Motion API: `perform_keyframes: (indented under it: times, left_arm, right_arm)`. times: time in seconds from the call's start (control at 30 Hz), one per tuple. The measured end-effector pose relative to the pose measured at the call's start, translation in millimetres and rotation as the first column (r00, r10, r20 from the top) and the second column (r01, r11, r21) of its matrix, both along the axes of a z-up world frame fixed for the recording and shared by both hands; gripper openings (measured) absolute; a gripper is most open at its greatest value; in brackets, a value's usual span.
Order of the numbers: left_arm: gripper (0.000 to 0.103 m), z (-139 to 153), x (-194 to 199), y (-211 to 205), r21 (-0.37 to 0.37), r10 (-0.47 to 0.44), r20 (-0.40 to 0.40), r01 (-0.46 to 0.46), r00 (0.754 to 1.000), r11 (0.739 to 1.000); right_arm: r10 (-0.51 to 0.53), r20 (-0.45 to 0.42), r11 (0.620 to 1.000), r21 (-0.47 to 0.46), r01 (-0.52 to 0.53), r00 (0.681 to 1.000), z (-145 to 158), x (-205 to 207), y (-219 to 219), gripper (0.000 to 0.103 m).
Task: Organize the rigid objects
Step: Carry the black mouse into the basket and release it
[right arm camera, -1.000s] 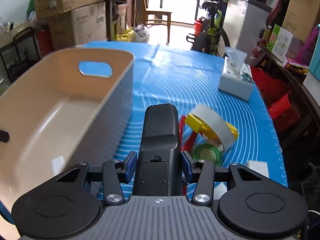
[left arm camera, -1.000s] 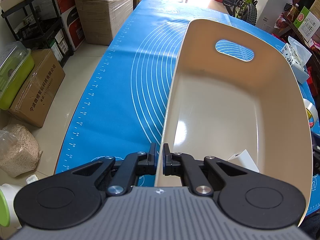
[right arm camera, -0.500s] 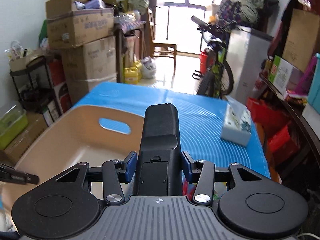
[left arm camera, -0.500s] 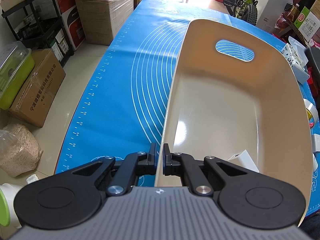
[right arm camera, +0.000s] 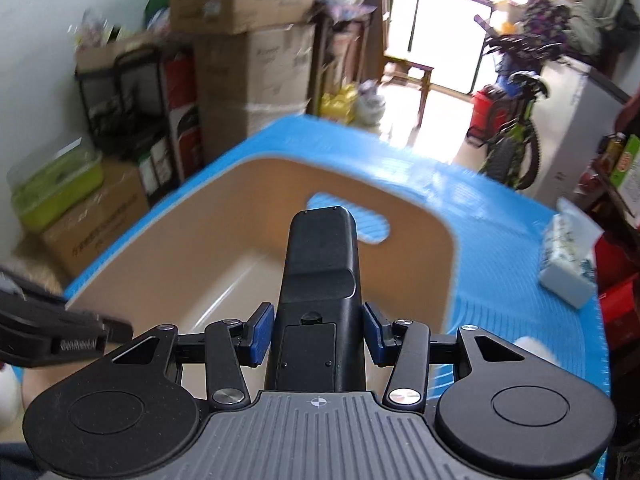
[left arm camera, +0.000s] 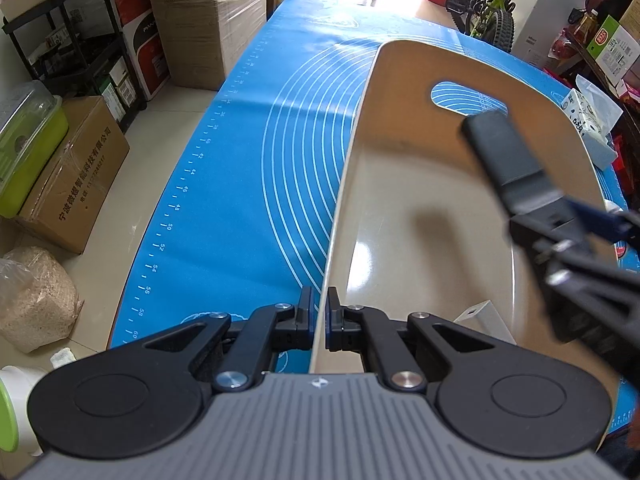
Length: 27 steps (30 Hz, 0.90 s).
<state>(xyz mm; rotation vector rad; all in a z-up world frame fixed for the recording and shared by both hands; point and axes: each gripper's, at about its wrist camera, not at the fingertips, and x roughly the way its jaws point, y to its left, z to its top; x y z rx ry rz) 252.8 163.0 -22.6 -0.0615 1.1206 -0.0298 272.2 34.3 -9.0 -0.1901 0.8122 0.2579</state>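
A beige plastic bin (left arm camera: 400, 200) (right arm camera: 416, 216) stands on the blue mat. My left gripper (left arm camera: 319, 322) is shut on the bin's near left rim, one pad on each side of the wall. My right gripper (right arm camera: 318, 334) is shut on a black remote-like device (right arm camera: 322, 276), whose back with a battery cover faces the camera. In the left wrist view that black device (left arm camera: 508, 156) hangs over the bin's right side, with the right gripper (left arm camera: 560, 224) behind it. A white box (left arm camera: 486, 318) lies inside the bin at its near end.
A tissue pack (right arm camera: 568, 272) (left arm camera: 588, 120) lies on the blue mat (left arm camera: 256, 184) right of the bin. Cardboard boxes (left arm camera: 76, 172), a black shelf rack (left arm camera: 80, 40) and a sack of grain (left arm camera: 36, 296) stand on the floor to the left. A bicycle (right arm camera: 512, 132) is beyond the table.
My right gripper has carried the black device up and leftward from beside the bin to above its inside. The left gripper has kept its hold on the rim without moving.
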Motion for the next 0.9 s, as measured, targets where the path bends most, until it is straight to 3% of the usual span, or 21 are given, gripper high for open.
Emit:
perform_keyframes:
  times: [0.2,0.5,0.9]
  left_arm:
    - [0.006,-0.1,0.2,0.8,-0.003,-0.001,0.001,0.001,1.000,1.000]
    - [0.006,0.0,0.5,0.2,-0.006,-0.003,0.003,0.003,1.000,1.000]
    - [0.006,1.3,1.0,-0.1,-0.003,-0.003,0.002,0.003,1.000,1.000]
  right_arm:
    - [0.036,-0.100,0.998,-0.039,-0.041,0.994,-23.6,3.8,18.8,0.052]
    - [0.022,-0.226,0.999,-0.033,-0.030,0.974,-33.3,11.4,16.9,0.052]
    - [-0.021,-0.057,0.996,0.086,0.026,0.998,29.3,-10.2,-28.1,0.064]
